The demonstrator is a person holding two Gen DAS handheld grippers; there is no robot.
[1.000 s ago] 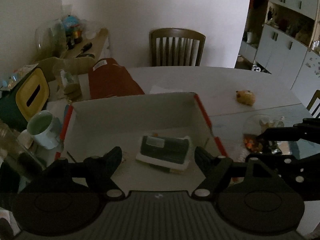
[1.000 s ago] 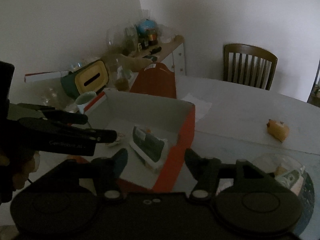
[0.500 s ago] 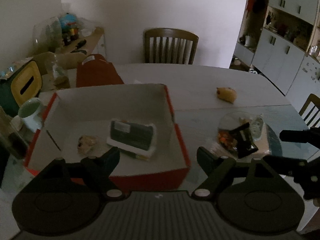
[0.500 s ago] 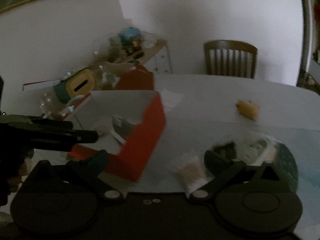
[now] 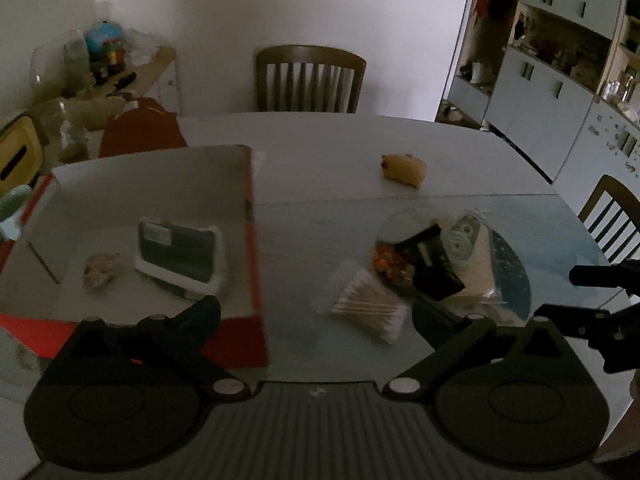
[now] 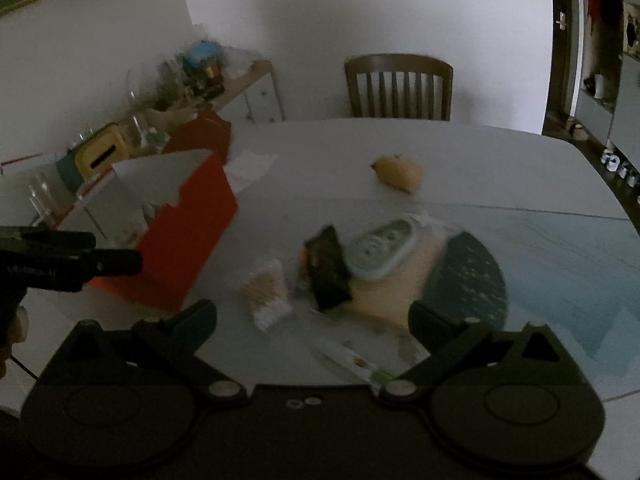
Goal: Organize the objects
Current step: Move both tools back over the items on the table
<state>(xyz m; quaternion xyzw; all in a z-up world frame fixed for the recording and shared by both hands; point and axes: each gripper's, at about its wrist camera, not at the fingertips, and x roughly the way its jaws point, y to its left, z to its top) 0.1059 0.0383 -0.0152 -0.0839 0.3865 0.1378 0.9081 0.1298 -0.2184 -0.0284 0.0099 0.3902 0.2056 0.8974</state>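
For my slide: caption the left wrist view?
Open left gripper faces bagged cotton swabs beside the red box.

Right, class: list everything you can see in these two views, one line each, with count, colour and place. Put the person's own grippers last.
Box: one, red outside, white inside, table's left.
Dark packet: one, inside box.
Small lump: one, beige, inside box.
Cotton swab bag: one, clear, beside round tray.
Round tray: one, dark, table's right, holds several items.
Black packet: one, on tray.
Yellowish object: one, mid-table.
Chair: one, brown, behind table.
Left gripper: open, empty.
Right gripper: open, empty.
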